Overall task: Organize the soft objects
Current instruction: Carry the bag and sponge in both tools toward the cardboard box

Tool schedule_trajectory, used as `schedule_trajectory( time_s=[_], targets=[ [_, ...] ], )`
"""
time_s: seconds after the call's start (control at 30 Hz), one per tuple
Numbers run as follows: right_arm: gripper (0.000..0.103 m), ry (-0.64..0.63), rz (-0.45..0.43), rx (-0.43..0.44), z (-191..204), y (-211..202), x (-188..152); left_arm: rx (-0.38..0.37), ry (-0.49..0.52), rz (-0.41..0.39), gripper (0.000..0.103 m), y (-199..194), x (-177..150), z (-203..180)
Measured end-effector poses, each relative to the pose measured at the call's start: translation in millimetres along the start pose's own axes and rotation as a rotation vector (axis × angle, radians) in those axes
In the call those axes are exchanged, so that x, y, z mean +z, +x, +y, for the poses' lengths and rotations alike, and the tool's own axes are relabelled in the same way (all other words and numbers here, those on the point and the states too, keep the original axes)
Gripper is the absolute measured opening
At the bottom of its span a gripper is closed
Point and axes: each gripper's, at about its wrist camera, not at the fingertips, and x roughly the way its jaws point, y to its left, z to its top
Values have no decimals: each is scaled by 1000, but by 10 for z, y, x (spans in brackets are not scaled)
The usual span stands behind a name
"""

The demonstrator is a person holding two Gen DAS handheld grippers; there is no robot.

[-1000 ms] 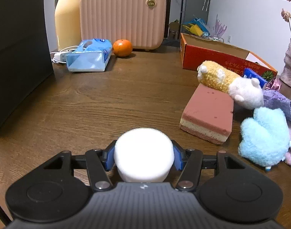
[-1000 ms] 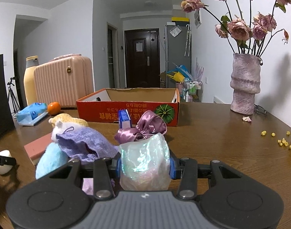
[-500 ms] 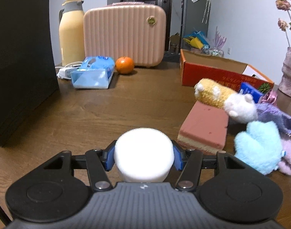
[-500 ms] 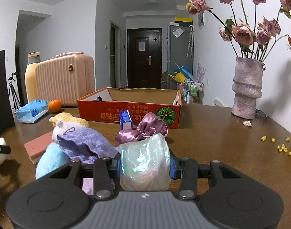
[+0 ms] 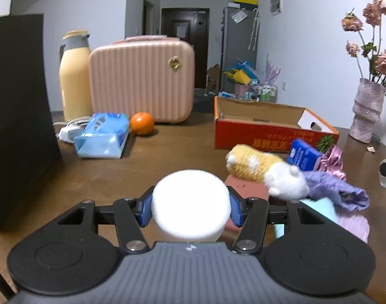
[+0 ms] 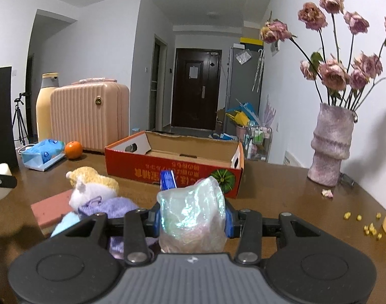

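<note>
My left gripper (image 5: 191, 209) is shut on a white round sponge (image 5: 191, 202) and holds it above the wooden table, left of the pile. My right gripper (image 6: 192, 219) is shut on a crinkly iridescent plastic bag (image 6: 193, 217), held above the pile. The pile holds a yellow-and-white plush (image 5: 266, 171), a pink foam block (image 6: 51, 209), a purple knit cloth (image 5: 337, 192), a light blue plush (image 6: 66, 224) and a pink satin bow (image 5: 332, 158). An open red cardboard box (image 5: 266, 134) stands behind the pile; it also shows in the right wrist view (image 6: 172, 169).
A pink suitcase (image 5: 142, 83), a yellow thermos (image 5: 75, 76), a blue tissue pack (image 5: 101, 135) and an orange (image 5: 141, 123) stand at the back left. A black panel (image 5: 18, 116) is at the left. A vase of dried roses (image 6: 330, 144) and yellow crumbs (image 6: 365, 224) are at the right.
Both grippers have risen with their loads and tilted up, so more of the room shows. The left gripper has moved right, toward the pile and the red box.
</note>
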Motion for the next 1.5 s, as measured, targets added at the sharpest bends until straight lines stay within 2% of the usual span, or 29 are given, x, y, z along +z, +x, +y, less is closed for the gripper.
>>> schedule_trajectory(
  time_s=[0.47,0.93,1.27,1.5],
  targets=[
    [43,10,-38,12,36,285,280,-55,48,-83,58,114,372,-320],
    [43,59,-89,26,-1,633,561,-115,34,-142,58,429,774,-606],
    [43,68,-75,32,30,1024,719,-134,57,-160,58,747,961,-816],
    [43,56,-51,31,71,1313,794,-129,72,-142,58,1021,1060,-885]
  ],
)
